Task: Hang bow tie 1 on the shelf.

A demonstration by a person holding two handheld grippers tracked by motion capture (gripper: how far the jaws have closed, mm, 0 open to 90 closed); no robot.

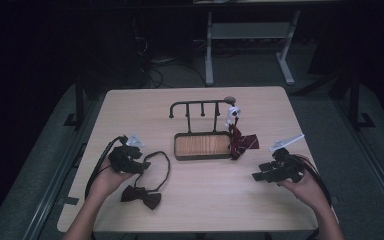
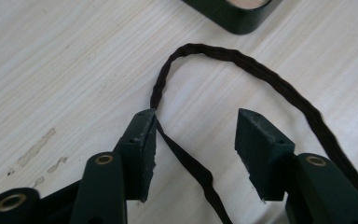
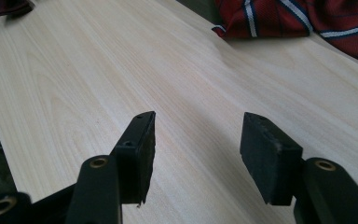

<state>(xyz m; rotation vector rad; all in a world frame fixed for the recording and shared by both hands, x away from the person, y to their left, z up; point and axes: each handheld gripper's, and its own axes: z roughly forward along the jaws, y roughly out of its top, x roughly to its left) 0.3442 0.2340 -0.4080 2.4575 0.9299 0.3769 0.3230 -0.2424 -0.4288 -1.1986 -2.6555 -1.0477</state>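
Left gripper [image 2: 196,135]: fingers [image 2: 142,149] parted, the dark strap [image 2: 242,63] of the bow tie passing between them and brushing the inner face of one finger, the other finger clear of it; not clamped. Strap looping away from the fingers in an arch toward the corner of the tray [image 2: 233,16], then curving back past the outside of the second finger. Flat on the counter [image 2: 51,70].

From above: left gripper [image 1: 142,165] low over the counter [image 1: 205,205], left of the tray [image 1: 202,146], at the near-left edge of the strap loop [image 1: 166,167]. Knot of the black bow tie [image 1: 141,196] lying in front of and to the left of the tray, just beside the left hand [image 1: 107,180].

Right gripper [image 3: 198,140]: fingers [image 3: 270,154] spread, nothing between, only bare counter. Beyond them a red striped tie [image 3: 279,18], well apart from the fingertips.

From above: right gripper [image 1: 259,175] in front of and right of the tray, held in the right hand [image 1: 305,187]. Red striped tie [image 1: 242,142] draped at the tray's right end, hanging from a dark rack [image 1: 200,107] rising behind the tray, with a small white clip [image 1: 233,114] at the rack's right end.
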